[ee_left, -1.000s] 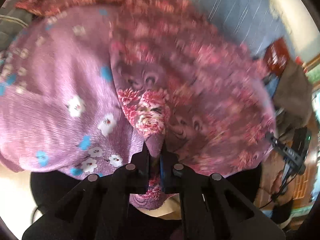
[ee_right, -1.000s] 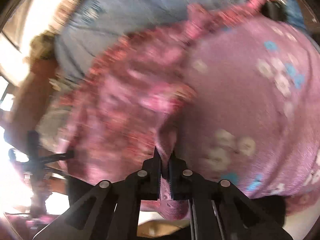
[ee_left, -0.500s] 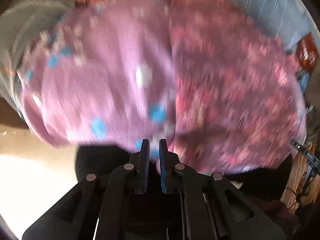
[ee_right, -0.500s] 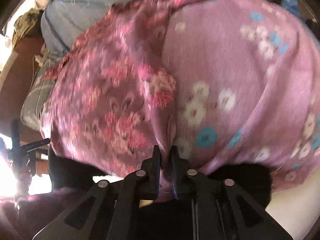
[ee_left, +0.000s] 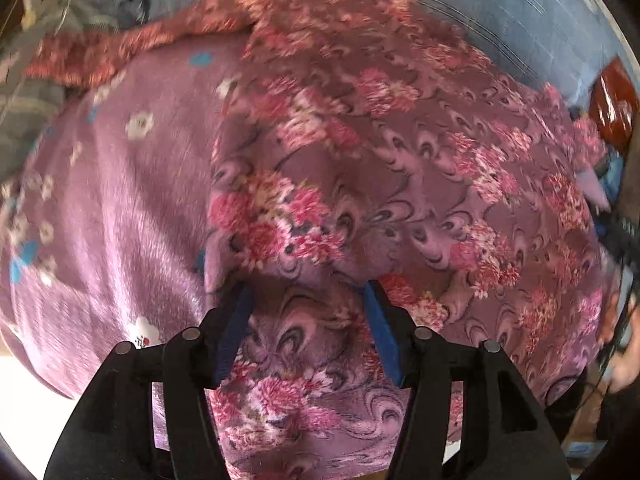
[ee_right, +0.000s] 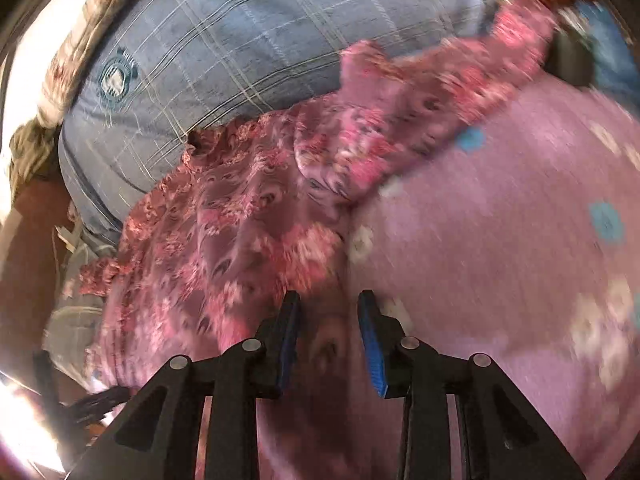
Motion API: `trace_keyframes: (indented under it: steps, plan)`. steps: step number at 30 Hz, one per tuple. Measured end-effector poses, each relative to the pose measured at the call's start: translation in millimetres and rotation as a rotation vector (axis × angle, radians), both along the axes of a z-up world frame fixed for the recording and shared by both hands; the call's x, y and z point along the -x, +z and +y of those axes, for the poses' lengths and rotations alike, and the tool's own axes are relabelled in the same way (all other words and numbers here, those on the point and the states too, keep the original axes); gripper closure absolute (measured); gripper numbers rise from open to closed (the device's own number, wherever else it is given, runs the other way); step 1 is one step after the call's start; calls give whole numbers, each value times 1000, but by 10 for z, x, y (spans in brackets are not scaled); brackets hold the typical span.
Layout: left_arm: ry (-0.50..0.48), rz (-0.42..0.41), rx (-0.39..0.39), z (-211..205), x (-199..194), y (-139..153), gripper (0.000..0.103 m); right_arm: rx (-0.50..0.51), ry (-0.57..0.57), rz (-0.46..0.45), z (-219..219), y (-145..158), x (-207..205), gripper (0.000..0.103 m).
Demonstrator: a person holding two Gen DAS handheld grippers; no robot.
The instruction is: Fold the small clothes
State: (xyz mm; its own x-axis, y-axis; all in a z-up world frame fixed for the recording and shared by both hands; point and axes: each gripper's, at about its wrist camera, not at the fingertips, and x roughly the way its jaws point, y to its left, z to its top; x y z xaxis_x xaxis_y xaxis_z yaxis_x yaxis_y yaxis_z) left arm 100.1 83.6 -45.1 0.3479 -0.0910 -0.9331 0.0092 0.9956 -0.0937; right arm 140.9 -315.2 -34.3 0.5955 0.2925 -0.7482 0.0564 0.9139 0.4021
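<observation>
A pink floral garment [ee_left: 400, 160] lies spread with a folded edge over a purple cloth with white and blue flowers [ee_left: 120, 200]. My left gripper [ee_left: 307, 285] points steeply down right over the floral fabric. Its jaws are opening wide; cloth lies loose between them and the blue pads do not press on it. In the right wrist view the floral garment [ee_right: 248, 220] is on the left and the purple cloth [ee_right: 500, 220] on the right. My right gripper [ee_right: 328, 294] hovers at the seam where they meet, jaws opening, with fabric below the gap and nothing pinched.
Blue checked bedding [ee_right: 200, 60] lies behind the clothes and also shows in the left view as bedding [ee_left: 440, 0]. A red-brown object [ee_left: 614, 100] and dark gear [ee_left: 620, 236] sit at the right edge. Bright floor [ee_left: 24, 400] shows at the lower left.
Both grippers held a pinch of fabric a second ago; now both have let it go and stand open. The garment has dropped flat and both views have shifted across it.
</observation>
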Motion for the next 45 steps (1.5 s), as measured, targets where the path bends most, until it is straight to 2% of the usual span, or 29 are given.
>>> trace_keyframes:
  steps: [1, 3, 4, 6, 7, 9, 11, 12, 14, 17, 19, 21, 23, 25, 27, 30, 33, 36, 38, 39, 40, 45]
  plan:
    - [-8, -2, 7, 6, 3, 42, 47, 25, 37, -11, 82, 20, -59, 97]
    - [-7, -36, 25, 50, 8, 152, 47, 64, 93, -21, 186, 98, -101, 98]
    - [-4, -67, 19, 80, 15, 217, 46, 73, 89, -66, 170, 198, -84, 98]
    - [8, -110, -26, 132, 4, 277, 43, 55, 5, -137, -19, 357, -54, 99]
    - [20, -111, -48, 150, -31, 247, 40, 13, -56, -142, -211, 356, -73, 101]
    - [33, -55, -59, 180, -114, 65, 40, 39, -107, -81, -369, 221, -124, 101]
    - [42, -9, -56, 154, -207, -90, 37, 52, -70, 27, -403, -12, -193, 101]
    - [52, -33, -41, 184, -185, -70, 36, 39, -69, 7, -421, 6, -166, 96]
    - [36, -25, -23, 211, -174, -35, 36, -43, -75, -29, -590, 168, -103, 94]
    - [36, -21, 35, 301, -172, 43, 36, -122, -243, -154, -1184, 542, -28, 86]
    - [39, -21, 59, 286, -254, 80, 36, -130, -378, -196, -1624, 745, -40, 69]
    - [42, -32, 77, 240, -342, 120, 36, -126, -501, -227, -2040, 923, -103, 67]
    - [38, -39, 96, 142, -409, 154, 36, -152, -586, -251, -2382, 1037, -241, 58]
    - [27, -38, 99, 25, -487, 169, 36, -169, -644, -241, -2581, 1060, -447, 51]
    - [18, -27, 85, -86, -592, 161, 34, -155, -672, -193, -2731, 1006, -702, 50]
    - [9, -32, 64, -189, -655, 196, 32, -83, -701, -100, -2789, 848, -1050, 50]
    - [-3, -93, 61, -239, -700, 336, 32, -29, -702, -14, -2815, 605, -1332, 50]
    - [-28, -162, 66, -308, -749, 498, 30, -51, -704, -5, -2843, 445, -1460, 50]
    - [-47, -196, 46, -361, -801, 563, 30, -91, -673, -55, -2862, 438, -1524, 60]
    - [-60, -210, 32, -391, -838, 577, 30, -85, -659, -78, -2852, 459, -1538, 86]
    - [-72, -219, 19, -417, -880, 572, 30, -71, -638, -110, -2834, 506, -1544, 93]
    - [-88, -209, 28, -470, -1177, 467, 30, -15, -646, -236, -2728, 885, -1343, 94]
